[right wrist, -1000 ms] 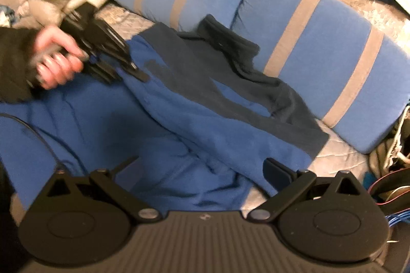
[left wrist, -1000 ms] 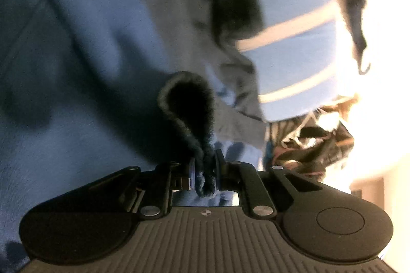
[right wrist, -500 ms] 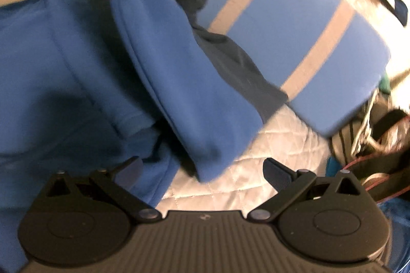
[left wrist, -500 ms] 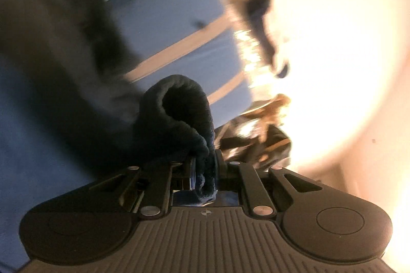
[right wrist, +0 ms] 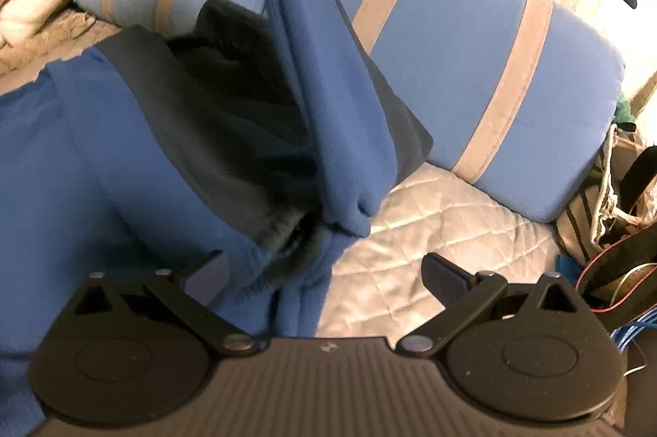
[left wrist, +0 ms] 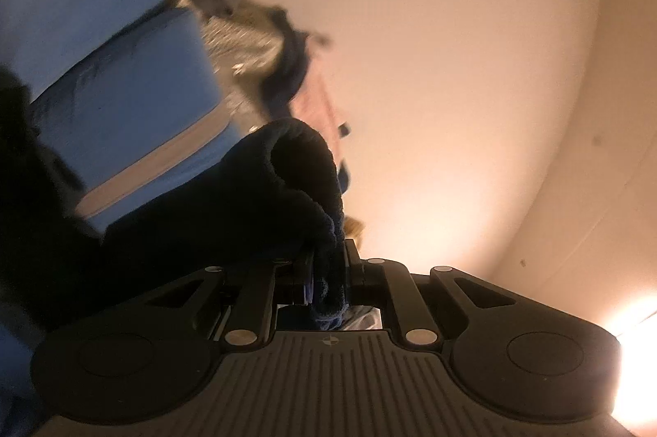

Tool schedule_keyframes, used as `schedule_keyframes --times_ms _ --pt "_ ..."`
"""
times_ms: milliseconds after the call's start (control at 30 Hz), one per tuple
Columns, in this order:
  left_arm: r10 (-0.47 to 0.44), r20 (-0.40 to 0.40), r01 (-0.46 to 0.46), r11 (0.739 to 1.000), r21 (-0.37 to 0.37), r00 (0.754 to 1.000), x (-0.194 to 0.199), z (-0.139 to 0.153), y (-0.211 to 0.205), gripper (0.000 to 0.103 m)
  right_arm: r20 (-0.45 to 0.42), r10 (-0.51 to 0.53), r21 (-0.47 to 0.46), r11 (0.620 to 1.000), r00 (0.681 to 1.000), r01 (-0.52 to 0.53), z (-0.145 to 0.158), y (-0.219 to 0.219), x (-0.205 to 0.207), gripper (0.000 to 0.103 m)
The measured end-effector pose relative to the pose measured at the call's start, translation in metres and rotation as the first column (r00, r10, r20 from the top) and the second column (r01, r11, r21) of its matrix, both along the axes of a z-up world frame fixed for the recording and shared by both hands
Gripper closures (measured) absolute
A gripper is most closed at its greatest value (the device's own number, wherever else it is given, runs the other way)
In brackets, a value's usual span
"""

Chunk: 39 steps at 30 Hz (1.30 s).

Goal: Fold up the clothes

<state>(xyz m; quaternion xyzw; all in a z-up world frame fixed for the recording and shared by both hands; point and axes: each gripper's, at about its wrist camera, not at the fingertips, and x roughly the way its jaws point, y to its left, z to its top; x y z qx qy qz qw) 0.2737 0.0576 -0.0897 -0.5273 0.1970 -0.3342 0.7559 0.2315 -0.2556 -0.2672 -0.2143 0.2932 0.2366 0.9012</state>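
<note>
While pointing level, left hand-held gripper (left wrist: 327, 273) clamped on dark cuff (left wrist: 283, 191), right hand-held gripper (right wrist: 324, 273) tilted down, wide open, empty

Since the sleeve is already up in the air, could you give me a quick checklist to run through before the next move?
1. Left gripper clamped on the dark cuff: ok.
2. Right gripper open: ok.
3. Blue sleeve hanging clear of the striped pillow: cannot tell.
4. Blue fleece body lying flat on the quilt: not ok, bunched.
5. Fabric between the right gripper's fingers: ok, ungripped.
</note>
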Motion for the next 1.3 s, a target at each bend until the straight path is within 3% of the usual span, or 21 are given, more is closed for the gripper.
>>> schedule_keyframes --times_ms 300,433,633,867,933,1067,1300 --pt "0.053 -0.006 -0.054 0.998 -0.027 0.999 0.023 0.021 0.006 0.090 -0.020 -0.135 0.196 0.971 0.991 0.136 0.008 0.009 0.029 0.000" --pt "0.077 -0.009 -0.077 0.997 -0.022 0.997 0.031 0.024 0.010 0.090 0.018 -0.211 0.209 0.957 0.977 0.203 0.011 0.019 0.047 0.000" --pt "0.098 -0.011 -0.099 0.994 -0.036 0.995 0.028 0.021 0.034 0.090 -0.045 -0.335 0.299 0.894 0.941 0.333 0.031 -0.011 0.077 0.000" --pt "0.141 -0.046 -0.143 0.989 -0.039 0.989 0.027 0.009 0.052 0.090 -0.098 -0.364 0.351 0.858 0.926 0.374 0.054 -0.044 0.096 0.000" --pt "0.147 -0.057 -0.150 0.988 -0.047 0.987 0.028 0.008 0.053 0.090 -0.125 -0.342 0.358 0.860 0.931 0.364 0.048 -0.047 0.098 0.000" --pt "0.150 -0.059 -0.153 0.987 -0.053 0.987 0.030 0.009 0.052 0.090 -0.131 -0.263 0.329 0.898 0.956 0.293 0.025 -0.037 0.085 0.000" --pt "0.132 -0.037 -0.135 0.989 -0.068 0.991 0.030 0.016 0.044 0.090 -0.130 -0.208 0.205 0.951 0.969 0.232 -0.010 -0.002 0.074 0.000"
